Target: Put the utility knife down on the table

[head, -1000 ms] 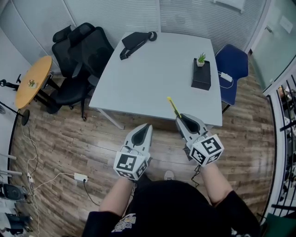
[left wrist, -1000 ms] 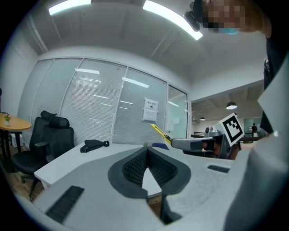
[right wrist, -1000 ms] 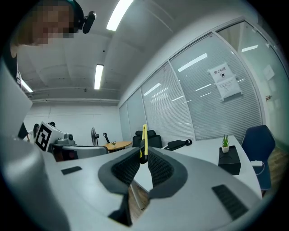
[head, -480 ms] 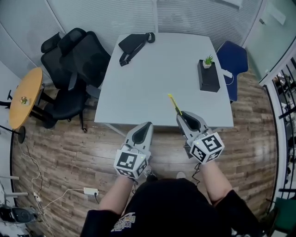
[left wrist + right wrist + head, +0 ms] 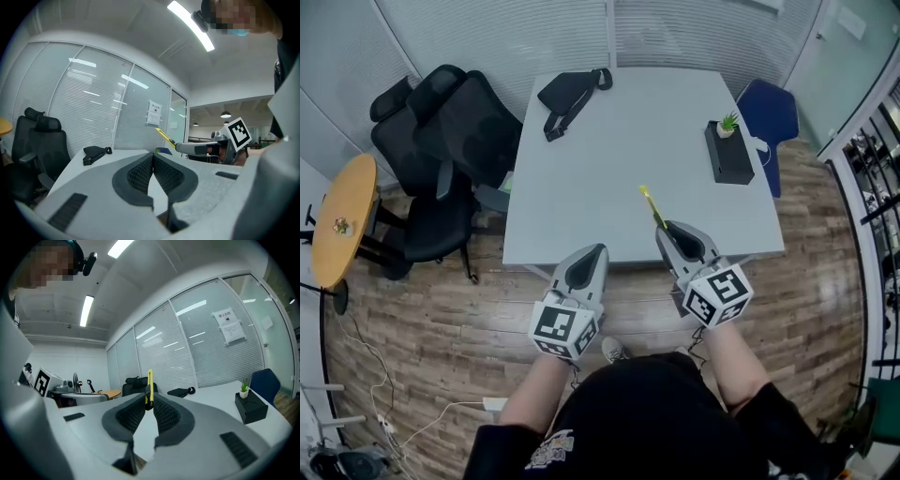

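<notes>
A yellow utility knife (image 5: pixel 652 206) sticks out forward and up from my right gripper (image 5: pixel 668 227), whose jaws are shut on its lower end. In the right gripper view the knife (image 5: pixel 149 386) stands upright between the pads. That gripper hovers over the near edge of the white table (image 5: pixel 619 159). My left gripper (image 5: pixel 598 251) is shut with nothing in it, level, just short of the table's near edge; its tips meet in the left gripper view (image 5: pixel 153 154), where the knife (image 5: pixel 165 136) shows to the right.
A black pouch (image 5: pixel 567 94) lies at the table's far left. A black box with a small plant (image 5: pixel 728 150) stands at the far right. Black office chairs (image 5: pixel 455 141) are left of the table, a blue chair (image 5: pixel 769 117) at the far right, a round wooden table (image 5: pixel 339 225) at the left.
The person has stepped toward the table: both grippers have come forward, from over the floor to the table's near edge. The knife stays in the right gripper's jaws.
</notes>
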`<state>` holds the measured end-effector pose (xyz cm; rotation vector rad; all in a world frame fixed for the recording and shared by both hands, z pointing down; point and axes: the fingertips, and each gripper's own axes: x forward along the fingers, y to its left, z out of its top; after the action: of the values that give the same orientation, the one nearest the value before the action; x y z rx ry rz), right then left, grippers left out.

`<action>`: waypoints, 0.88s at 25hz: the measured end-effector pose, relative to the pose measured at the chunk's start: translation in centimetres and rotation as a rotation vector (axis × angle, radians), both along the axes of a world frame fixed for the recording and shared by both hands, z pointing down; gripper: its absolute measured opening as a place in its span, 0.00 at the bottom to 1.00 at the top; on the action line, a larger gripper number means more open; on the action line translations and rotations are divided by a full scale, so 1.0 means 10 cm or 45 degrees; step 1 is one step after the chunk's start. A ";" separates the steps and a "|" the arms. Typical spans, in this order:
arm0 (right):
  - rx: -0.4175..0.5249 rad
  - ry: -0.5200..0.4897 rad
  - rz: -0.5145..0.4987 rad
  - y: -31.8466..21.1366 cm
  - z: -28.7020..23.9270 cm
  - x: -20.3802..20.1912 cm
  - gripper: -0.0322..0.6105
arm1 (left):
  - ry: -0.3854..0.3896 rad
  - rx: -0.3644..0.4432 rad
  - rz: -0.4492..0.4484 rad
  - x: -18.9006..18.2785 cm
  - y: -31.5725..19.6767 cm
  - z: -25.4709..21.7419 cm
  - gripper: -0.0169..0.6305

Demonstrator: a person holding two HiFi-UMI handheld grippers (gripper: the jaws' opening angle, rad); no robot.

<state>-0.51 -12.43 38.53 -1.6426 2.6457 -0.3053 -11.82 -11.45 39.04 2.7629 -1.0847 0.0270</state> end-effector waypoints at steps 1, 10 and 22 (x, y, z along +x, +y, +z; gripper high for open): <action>0.001 0.005 0.004 -0.02 0.00 -0.04 0.14 | 0.004 0.001 0.007 -0.03 -0.02 0.00 0.04; 0.010 0.049 0.023 -0.13 -0.04 -0.17 0.14 | 0.029 -0.002 0.048 -0.11 -0.11 0.01 0.03; -0.021 0.064 -0.030 -0.52 0.10 0.00 0.14 | 0.033 -0.021 0.020 0.11 -0.37 0.12 0.04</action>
<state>-0.49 -17.68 39.57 -1.6465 2.7082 -0.2905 -10.69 -15.16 40.19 2.7492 -1.0517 0.0018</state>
